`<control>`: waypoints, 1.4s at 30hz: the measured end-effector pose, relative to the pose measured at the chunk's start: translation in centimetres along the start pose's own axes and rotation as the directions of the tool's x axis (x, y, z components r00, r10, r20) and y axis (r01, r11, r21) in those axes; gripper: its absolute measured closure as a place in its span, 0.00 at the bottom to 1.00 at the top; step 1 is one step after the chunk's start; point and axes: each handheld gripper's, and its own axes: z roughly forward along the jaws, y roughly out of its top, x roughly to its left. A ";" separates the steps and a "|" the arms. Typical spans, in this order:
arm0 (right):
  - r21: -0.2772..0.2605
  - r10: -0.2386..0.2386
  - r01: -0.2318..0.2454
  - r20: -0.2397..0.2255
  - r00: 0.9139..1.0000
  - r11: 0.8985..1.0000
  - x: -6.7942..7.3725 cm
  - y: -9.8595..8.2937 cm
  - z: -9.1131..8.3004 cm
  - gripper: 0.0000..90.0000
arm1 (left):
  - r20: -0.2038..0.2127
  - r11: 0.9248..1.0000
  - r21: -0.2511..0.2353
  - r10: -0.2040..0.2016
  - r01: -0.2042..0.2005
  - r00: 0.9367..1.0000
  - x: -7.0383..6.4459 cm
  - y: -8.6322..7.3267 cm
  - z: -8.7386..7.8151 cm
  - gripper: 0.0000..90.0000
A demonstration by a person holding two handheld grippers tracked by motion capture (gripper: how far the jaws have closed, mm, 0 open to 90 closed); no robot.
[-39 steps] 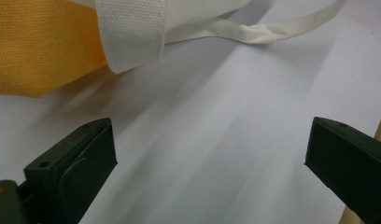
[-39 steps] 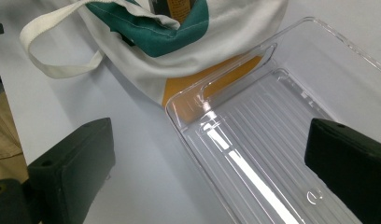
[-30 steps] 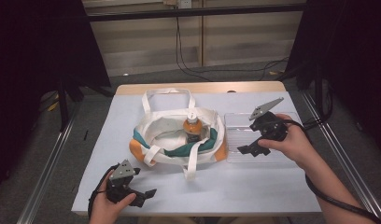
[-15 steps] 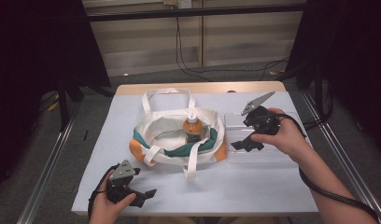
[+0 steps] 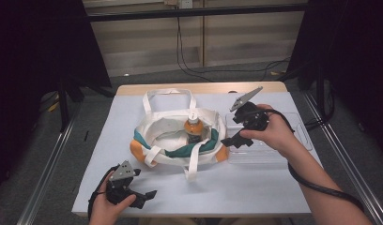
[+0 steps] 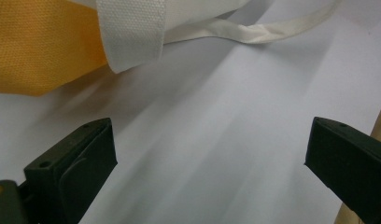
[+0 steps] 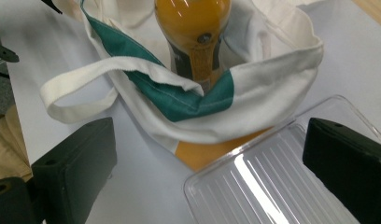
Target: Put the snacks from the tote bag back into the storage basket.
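Two claws: your right claw (image 5: pixel 236 140) hung with jaws apart over the tray's near-left corner; your left claw (image 5: pixel 135 194) rested wide apart on the surface (image 5: pixel 255 187), empty.
Bottle location: the orange bottle (image 5: pixel 193 127) stood upright inside the tote bag (image 5: pixel 166 136), mid-surface.
Bottle handling: likely rigid, smooth, fairly heavy with liquid; you would have gripped best at the neck below the cap.
Bag handling: soft cloth, it would have sagged; the straps (image 7: pixel 86 79) offered a hold.
Relative position: the bottle (image 7: pixel 193 32) stood ahead of your right claw, apart, behind the bag's rim.
Tray: the clear tray (image 5: pixel 274 145) lay just beside the bag.
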 end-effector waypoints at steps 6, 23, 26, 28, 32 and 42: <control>-0.007 -0.004 0.004 -0.013 1.000 1.000 0.2 1.0 0.4 0.04 | 0.003 1.000 -0.003 -0.003 0.003 1.000 0.0 0.0 0.0 0.02; -0.037 0.009 -0.011 -0.042 0.999 0.999 0.4 2.7 2.3 0.04 | -0.001 1.000 -0.004 -0.002 0.002 1.000 -0.1 0.0 -0.1 0.02; -0.052 0.019 -0.021 -0.050 0.999 0.998 0.5 3.1 2.5 0.04 | -0.003 1.000 -0.004 0.003 -0.003 1.000 -0.1 0.0 -0.1 0.02; -0.062 0.014 -0.017 -0.052 0.999 0.998 0.6 3.4 2.6 0.04 | 0.009 1.000 -0.005 -0.002 0.002 1.000 -0.1 0.0 -0.1 0.02; -0.069 0.043 -0.047 -0.056 0.998 0.997 0.5 3.9 3.0 0.03 | 0.008 1.000 -0.004 -0.001 0.001 1.000 -0.1 0.0 -0.1 0.02; -0.039 0.050 -0.051 -0.041 0.998 0.998 0.4 5.2 3.9 0.17 | 0.009 1.000 -0.010 0.001 -0.001 1.000 0.0 -0.1 -0.2 0.02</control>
